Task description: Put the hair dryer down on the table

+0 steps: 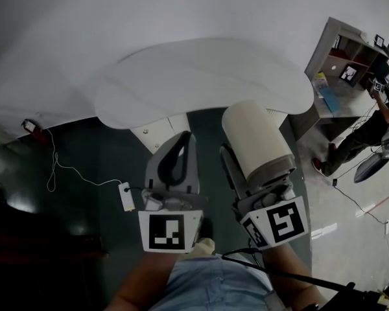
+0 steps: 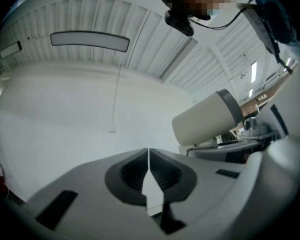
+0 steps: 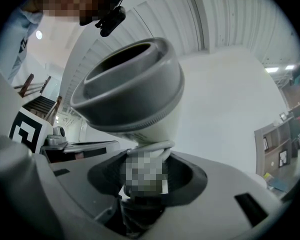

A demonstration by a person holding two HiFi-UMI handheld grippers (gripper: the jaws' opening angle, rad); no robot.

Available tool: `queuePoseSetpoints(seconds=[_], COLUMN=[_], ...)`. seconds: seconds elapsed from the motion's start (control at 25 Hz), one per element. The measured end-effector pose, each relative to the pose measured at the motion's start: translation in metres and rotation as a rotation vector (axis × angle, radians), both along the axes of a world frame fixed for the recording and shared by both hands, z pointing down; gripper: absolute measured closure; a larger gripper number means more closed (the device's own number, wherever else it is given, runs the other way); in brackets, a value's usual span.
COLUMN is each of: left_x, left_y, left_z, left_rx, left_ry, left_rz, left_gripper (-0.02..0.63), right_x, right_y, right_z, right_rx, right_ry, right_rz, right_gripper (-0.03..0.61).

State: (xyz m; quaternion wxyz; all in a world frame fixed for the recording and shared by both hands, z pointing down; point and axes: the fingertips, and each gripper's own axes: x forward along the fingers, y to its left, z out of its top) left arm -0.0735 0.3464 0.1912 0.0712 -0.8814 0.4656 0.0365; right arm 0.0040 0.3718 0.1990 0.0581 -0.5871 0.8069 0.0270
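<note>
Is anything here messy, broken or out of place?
Nothing looks broken or spilled. The one stray thing is a thin white cord with its plug box, trailing loose across the dark floor beside the table.

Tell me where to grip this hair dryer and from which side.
Grip the hair dryer's handle, coming from its free end, away from the barrel. The barrel is wide and round; the handle is slim enough to sit between jaws, as in the right gripper's hold now.
</note>
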Motion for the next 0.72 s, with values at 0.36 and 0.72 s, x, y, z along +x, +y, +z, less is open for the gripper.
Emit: queuePoseSetpoints(seconds=[0.36, 0.72], left_x=[-0.004, 0.012], left_y=[-0.076, -0.115], left_z=[0.003, 0.011], left_rx=[0.01, 0.002], left_ry=[-0.001, -0.005], left_rz=[0.043, 0.071], left_gripper=[0.597, 0.597], right_x=[-0.006, 0.012], right_y=[-0.075, -0.11], right_z=[-0.003, 0.003], right_rx=[0.023, 0.014], right_ry=[0.006, 0.015], right_rz=[0.039, 0.067], right_gripper=[0.376, 0.376])
